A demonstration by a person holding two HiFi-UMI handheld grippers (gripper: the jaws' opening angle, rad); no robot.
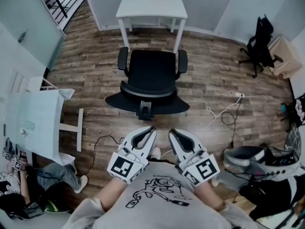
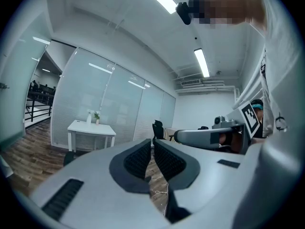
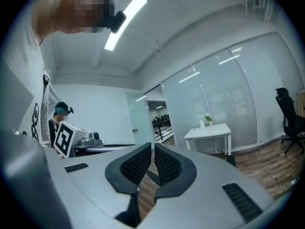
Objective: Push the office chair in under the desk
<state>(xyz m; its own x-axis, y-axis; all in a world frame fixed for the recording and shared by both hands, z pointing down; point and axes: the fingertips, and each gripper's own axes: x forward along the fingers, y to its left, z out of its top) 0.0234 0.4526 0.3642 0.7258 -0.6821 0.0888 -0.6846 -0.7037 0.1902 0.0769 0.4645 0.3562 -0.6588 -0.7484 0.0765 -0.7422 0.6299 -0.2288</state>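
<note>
- Office chair (image 1: 151,75): it stands on the wooden floor (image 1: 95,80) just short of the white table (image 1: 151,6), seat facing the table, backrest (image 1: 147,99) turned towards me. It is not yet tucked in.
- Left claw (image 1: 149,130): pinched shut, nothing between the pads. It is held low in front of my chest and pointed at the chair, but apart from it.
- Right claw (image 1: 173,133): also closed to a sliver and empty, just beside the left one.
- Handling, as I judge it: the chair is bulky yet should roll easily on this hard floor. The base is hidden under the seat, so I cannot check the wheels. It will likely swivel if pushed off-centre.
- Where to take it: no grip needed. I would set both shut claws against the upper rim of the backrest, one on each side of the middle. The rim looks stiffer than the panel.
- Watch point: the armrests (image 1: 123,58) sit about as wide as the table legs, so the push must stay straight or an arm may catch a leg.
</note>
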